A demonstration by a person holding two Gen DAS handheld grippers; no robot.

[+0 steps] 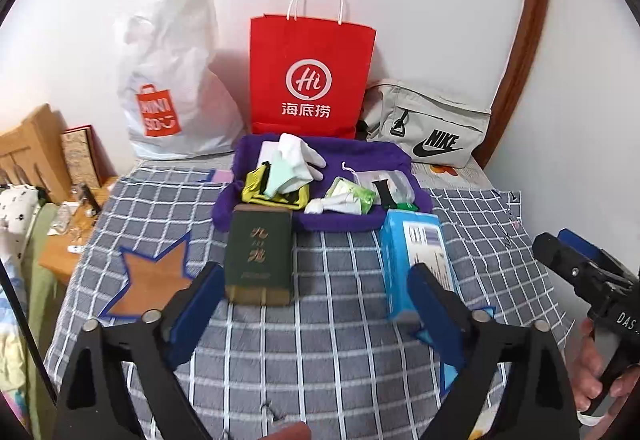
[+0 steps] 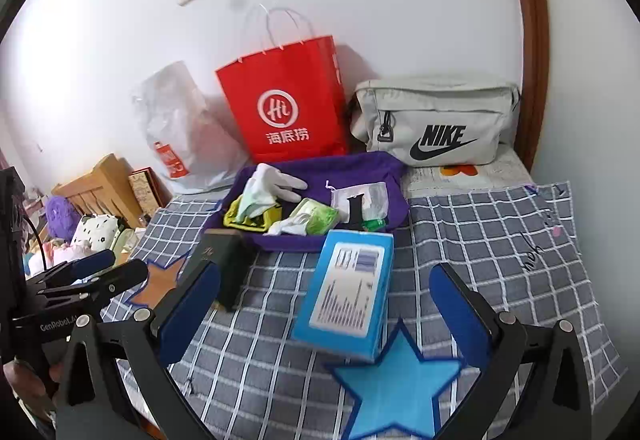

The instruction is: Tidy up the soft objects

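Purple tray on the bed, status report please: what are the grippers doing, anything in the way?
Left gripper open, empty. Right gripper open, empty. Purple tray holds white glove and soft bits. Green box and blue box lie in front.

Bright, even indoor light; soft shadows fall on the wall [image 1: 420, 0] behind the bags. Strong fisheye bending and black corners; edges slightly smeared, centre beyond each tool sharp

Purple cloth tray [image 1: 352, 156] on bed, holding white gloves [image 1: 298, 154], tissue packs [image 1: 352, 194]
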